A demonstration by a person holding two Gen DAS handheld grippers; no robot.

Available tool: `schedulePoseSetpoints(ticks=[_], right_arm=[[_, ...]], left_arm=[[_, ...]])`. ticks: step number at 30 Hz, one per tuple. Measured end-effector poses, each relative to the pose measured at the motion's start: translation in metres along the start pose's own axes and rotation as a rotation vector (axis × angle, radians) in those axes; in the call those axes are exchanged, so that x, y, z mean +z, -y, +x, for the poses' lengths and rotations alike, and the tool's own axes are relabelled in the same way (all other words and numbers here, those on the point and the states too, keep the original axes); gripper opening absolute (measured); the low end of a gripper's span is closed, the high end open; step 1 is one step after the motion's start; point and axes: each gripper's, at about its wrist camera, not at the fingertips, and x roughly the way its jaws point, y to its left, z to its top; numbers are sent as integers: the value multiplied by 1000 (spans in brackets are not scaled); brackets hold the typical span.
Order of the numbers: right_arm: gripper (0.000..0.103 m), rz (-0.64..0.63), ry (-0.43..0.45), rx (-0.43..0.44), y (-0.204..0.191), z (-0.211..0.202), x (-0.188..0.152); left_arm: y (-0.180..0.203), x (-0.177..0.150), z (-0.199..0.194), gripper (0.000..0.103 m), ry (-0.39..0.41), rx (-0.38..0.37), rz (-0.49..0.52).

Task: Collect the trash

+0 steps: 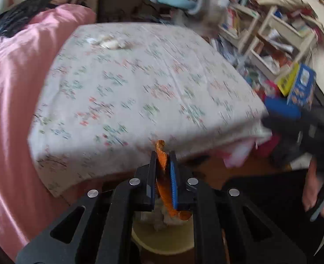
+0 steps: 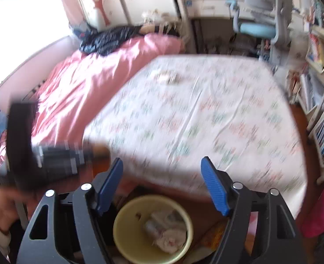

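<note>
My left gripper point(image 1: 163, 154) is shut on an orange peel point(image 1: 162, 160), held above a pale yellow bin point(image 1: 162, 239) on the floor by the bed corner. My right gripper point(image 2: 162, 165) is open and empty, also over the yellow bin point(image 2: 126, 217), which holds crumpled tissue point(image 2: 166, 233). More pale scraps of trash point(image 1: 109, 42) lie on the far side of the floral sheet point(image 1: 139, 88); they also show in the right wrist view point(image 2: 167, 77). The left gripper point(image 2: 51, 158) appears blurred at the left of the right wrist view, and the right gripper point(image 1: 294, 118) at the right of the left wrist view.
A pink quilt point(image 2: 84, 83) covers the bed's left side. A desk chair point(image 2: 261, 26) stands beyond the bed. Shelves of books point(image 1: 278, 35) line the right. Boxes point(image 1: 300, 83) and clutter lie on the floor at the right.
</note>
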Motion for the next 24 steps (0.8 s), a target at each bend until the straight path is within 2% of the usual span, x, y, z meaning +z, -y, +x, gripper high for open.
schedulePoseSetpoints(ticks=[3,6,8,10,13,17,21,24], right_arm=[[76,-14,91,-43,14,-13,24],[78,24,154,-85,31,-22,26],[78,130,148,-76,52,-20,25],[78,186,165,-84,61,-23,23],[78,233,175,-85,67,-29,20],[78,269,146,-76,68,-26,18],[78,222,133,-78,57,-26,18],[78,174,121,-84,48,-23,18]], left_arm=[[25,-13,13,11,-80,13,111],[25,-13,6,22,-38,30,103],[15,-7,-4,42,22,48,45],[4,-2,-15,49,90,79,-28],[-16,3,-26,52,161,99,-132],[-41,7,-40,61,240,159,-255],[-61,8,-49,63,287,189,-354],[-70,9,-54,64,312,198,-386]])
